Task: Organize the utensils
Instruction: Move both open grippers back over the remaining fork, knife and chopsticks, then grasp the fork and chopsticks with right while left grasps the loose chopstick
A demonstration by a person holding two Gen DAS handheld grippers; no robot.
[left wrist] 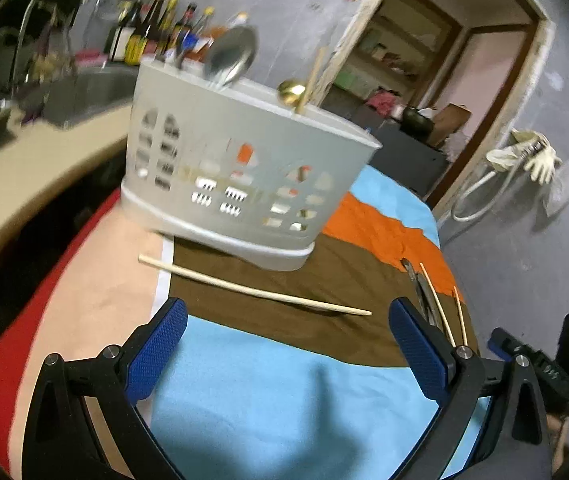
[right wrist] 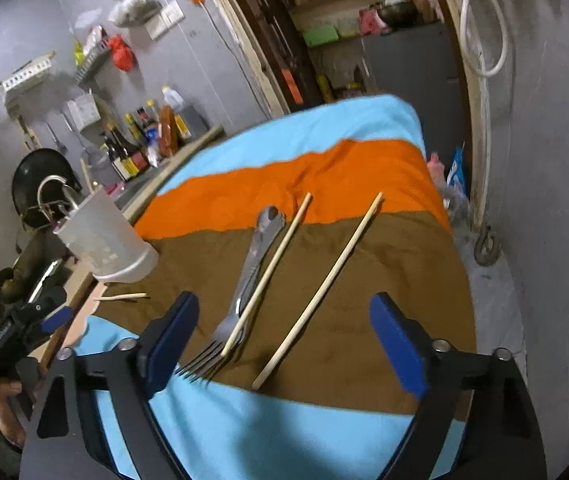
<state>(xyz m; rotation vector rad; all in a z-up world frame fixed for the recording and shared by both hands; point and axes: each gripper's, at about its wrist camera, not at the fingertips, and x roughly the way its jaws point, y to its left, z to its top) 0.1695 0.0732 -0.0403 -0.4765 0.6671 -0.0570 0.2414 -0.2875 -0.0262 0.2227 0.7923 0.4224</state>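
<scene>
- Grippers first: right gripper (right wrist: 284, 340) and left gripper (left wrist: 288, 344) both gape wide, holding nothing, above the striped cloth (right wrist: 364, 280).
- Fork (right wrist: 244, 292), stiff, slick metal, lies between the right fingers; pinch its handle mid-length.
- Chopsticks (right wrist: 316, 292) beside it: light, thin, likely to roll; another chopstick (left wrist: 252, 290) lies before the left gripper.
- Basket (left wrist: 244, 160) stands beyond, already holding spoons.

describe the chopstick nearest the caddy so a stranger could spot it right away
Find the white perforated utensil caddy standing on the striped cloth. Just in front of its base, one pale wooden chopstick lies flat, alone across the brown stripe. The other two loose chopsticks lie by the metal fork, away from the caddy.
</scene>
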